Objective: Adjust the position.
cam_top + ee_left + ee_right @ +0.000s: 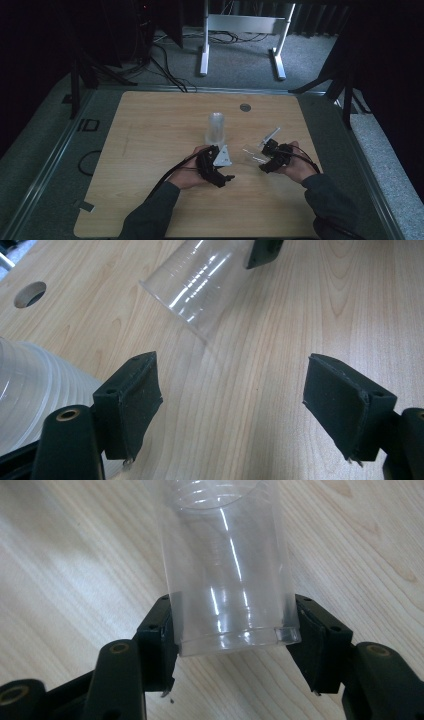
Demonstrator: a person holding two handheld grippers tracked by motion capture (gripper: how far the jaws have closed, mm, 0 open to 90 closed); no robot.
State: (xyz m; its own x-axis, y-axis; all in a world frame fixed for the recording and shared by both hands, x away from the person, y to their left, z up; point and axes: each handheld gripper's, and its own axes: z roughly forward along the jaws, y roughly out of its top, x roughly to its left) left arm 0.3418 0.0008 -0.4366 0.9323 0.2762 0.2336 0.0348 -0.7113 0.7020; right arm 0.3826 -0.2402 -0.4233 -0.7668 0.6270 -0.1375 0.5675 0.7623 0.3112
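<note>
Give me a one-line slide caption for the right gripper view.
Right hand-held gripper shut on the base of a clear plastic cup, held over the wooden table.

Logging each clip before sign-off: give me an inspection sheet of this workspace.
Surface: wooden table, one round hole.
Job's things: stack of clear cups upright mid-table; single clear cup held by its base, tilted.
Clutter: nothing seen.
Grippers: right claw shut on the single cup; left claw open, nothing between its pads, stack beside it.
Cables: one trails from each claw; more on the floor.
Surroundings: grey carpet, white frame, dark curtains.
</note>
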